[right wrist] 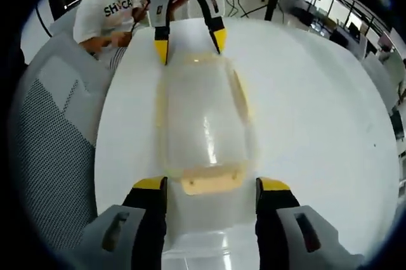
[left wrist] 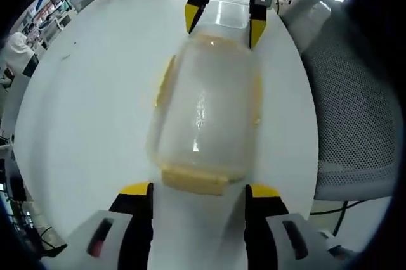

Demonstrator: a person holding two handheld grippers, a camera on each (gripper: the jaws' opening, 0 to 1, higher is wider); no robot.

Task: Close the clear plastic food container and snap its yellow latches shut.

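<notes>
Nearest the left tool [left wrist: 198, 189] is one end latch [left wrist: 193, 180] of the single clear container [left wrist: 206, 115], lying flat on the white bench [left wrist: 95, 92]. The box's long axis runs straight from one tool to the other, so each faces an end. The right tool [right wrist: 211, 186] sits just before the opposite latch [right wrist: 211, 183]. Both tools have their jaws apart, gripping nothing. Lid looks down already; I count four yellow latches, side ones blurry. One mesh chair [left wrist: 355, 111] stands alongside.

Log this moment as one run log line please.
container: lid on, on white table | left gripper: open at near latch | right gripper: open at opposite end
</notes>
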